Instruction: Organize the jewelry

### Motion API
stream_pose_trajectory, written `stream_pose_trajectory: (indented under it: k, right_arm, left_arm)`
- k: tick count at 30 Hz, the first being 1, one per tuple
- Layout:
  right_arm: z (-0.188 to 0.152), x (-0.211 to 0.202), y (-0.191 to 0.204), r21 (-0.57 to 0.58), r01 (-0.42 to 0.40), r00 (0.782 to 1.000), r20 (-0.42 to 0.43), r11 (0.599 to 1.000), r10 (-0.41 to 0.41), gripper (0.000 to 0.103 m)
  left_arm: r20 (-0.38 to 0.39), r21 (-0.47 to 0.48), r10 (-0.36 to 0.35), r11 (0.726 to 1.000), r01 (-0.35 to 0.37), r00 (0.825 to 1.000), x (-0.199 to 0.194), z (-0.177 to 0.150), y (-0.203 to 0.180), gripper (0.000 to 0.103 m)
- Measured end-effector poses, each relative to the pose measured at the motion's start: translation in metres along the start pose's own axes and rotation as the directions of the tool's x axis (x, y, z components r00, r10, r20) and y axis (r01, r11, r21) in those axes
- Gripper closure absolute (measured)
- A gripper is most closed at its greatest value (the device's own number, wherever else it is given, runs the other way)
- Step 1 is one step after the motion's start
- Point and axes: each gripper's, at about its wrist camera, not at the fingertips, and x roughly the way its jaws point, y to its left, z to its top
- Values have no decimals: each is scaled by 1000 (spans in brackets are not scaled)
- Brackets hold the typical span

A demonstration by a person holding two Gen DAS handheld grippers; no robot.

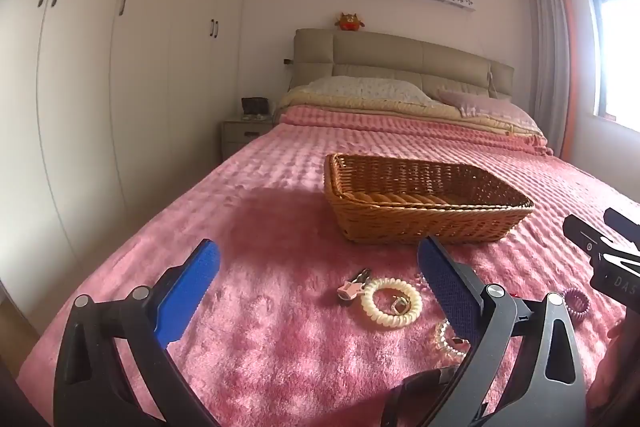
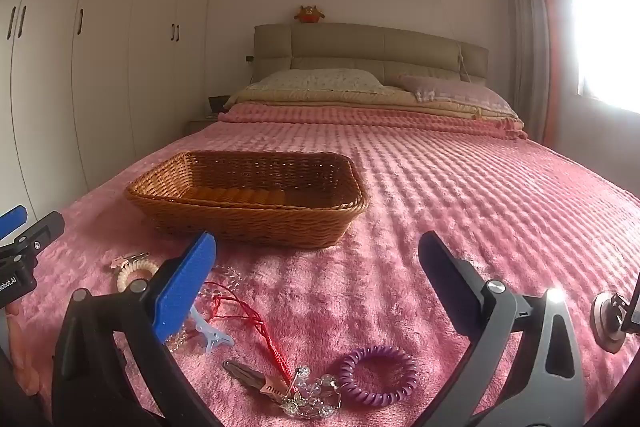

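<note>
I am holding both tongs above the near end of the pink bed, and both are standing spread wide with nothing between the blue pads. The left tongs are hanging over the left part of the scatter; the right tongs are hanging over the right part.

The wicker basket is sitting on the bed just beyond the jewelry. I am seeing nothing inside it, so I am judging that sorting has not yet begun.

Items lying loose on the bed:
1. A cream coil band with a small pink clip touching its left side, lying ahead of the left tongs, between the pads and slightly right of centre.
2. A purple coil band, lying flat, low in the right wrist view, between the right pads and near the camera.
3. A red cord running diagonally from upper left toward a crystal charm cluster, with a brown hair clip beside it.
4. A pale blue clip and clear beads, partly hidden behind the right tongs' left pad.

The deciding relation: the purple band is lying nearest the right tongs, below and short of the pads, while the basket is lying forward and left. I am judging that the right tongs must drop and draw back to reach it. The cream band is lying nearer the left tongs.
</note>
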Motion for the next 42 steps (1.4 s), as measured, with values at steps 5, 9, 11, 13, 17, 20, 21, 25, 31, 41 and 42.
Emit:
stream_pose_trajectory:
  k: [5,9,11,13,17,20,21,25,31,41,42]
  right_arm:
    - [0,1,0,0,-1,1000,-2,1000,1,6]
    - [0,0,0,1,-1,1000,-1,1000,1,6]
    - [2,-5,-2,1,0,1000,-2,1000,0,6]
    - [0,0,1,-2,-1,1000,-5,1000,1,6]
    - [0,0,0,1,-1,1000,-3,1000,1,6]
    - [0,0,1,-1,0,1000,-5,1000,0,6]
    - [0,0,1,-2,0,1000,-5,1000,0,6]
    - [0,-1,2,-4,2,1000,-3,1000,-2,6]
    - [0,0,1,0,-1,1000,-4,1000,1,6]
    - [-2,7,-3,9,-1,1000,-15,1000,1,6]
    - [-2,9,-4,12,-4,1000,-19,1000,4,6]
  left_arm:
    - [-3,-1,0,1000,0,1000,1,0,0,7]
    - [-4,-2,0,1000,0,1000,1,0,1,7]
    - [-4,-2,1,1000,-1,1000,1,-1,1,7]
    - [-4,-1,0,1000,0,1000,1,-1,1,7]
    - [-5,0,2,1000,-2,1000,2,-1,1,7]
    - [-4,0,0,1000,0,1000,2,-1,1,7]
    - [-5,0,1,1000,-1,1000,2,-1,1,7]
    - [-11,-3,2,1000,-2,1000,3,-1,2,7]
    - [-12,-3,3,1000,-3,1000,3,-1,2,7]
    - [-50,-35,-13,999,11,999,14,-4,8,7]
    - [-55,-35,-12,999,11,998,15,-5,8,7]
